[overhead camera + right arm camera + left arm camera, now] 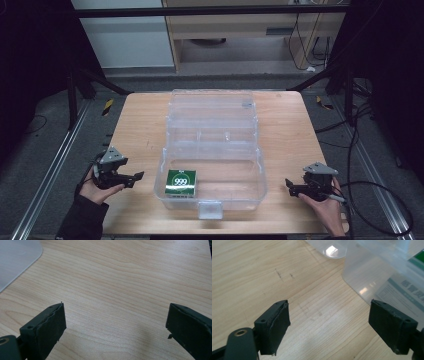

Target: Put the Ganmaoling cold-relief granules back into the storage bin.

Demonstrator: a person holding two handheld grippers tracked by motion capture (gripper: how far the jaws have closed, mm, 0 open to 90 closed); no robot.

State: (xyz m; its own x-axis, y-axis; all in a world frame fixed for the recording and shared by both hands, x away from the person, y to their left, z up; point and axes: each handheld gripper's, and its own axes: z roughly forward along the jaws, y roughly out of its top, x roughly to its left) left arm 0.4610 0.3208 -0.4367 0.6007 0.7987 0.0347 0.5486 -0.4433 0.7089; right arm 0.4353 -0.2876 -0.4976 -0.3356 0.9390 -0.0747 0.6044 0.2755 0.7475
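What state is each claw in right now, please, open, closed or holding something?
Left claw: open, holding nothing, over the wooden table beside the clear plastic box.
Right claw: open, holding nothing, over bare table.

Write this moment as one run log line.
left gripper: open, empty, left of clear box | right gripper: open, empty, right of it | green carton: inside box, front-left corner | box lid: open
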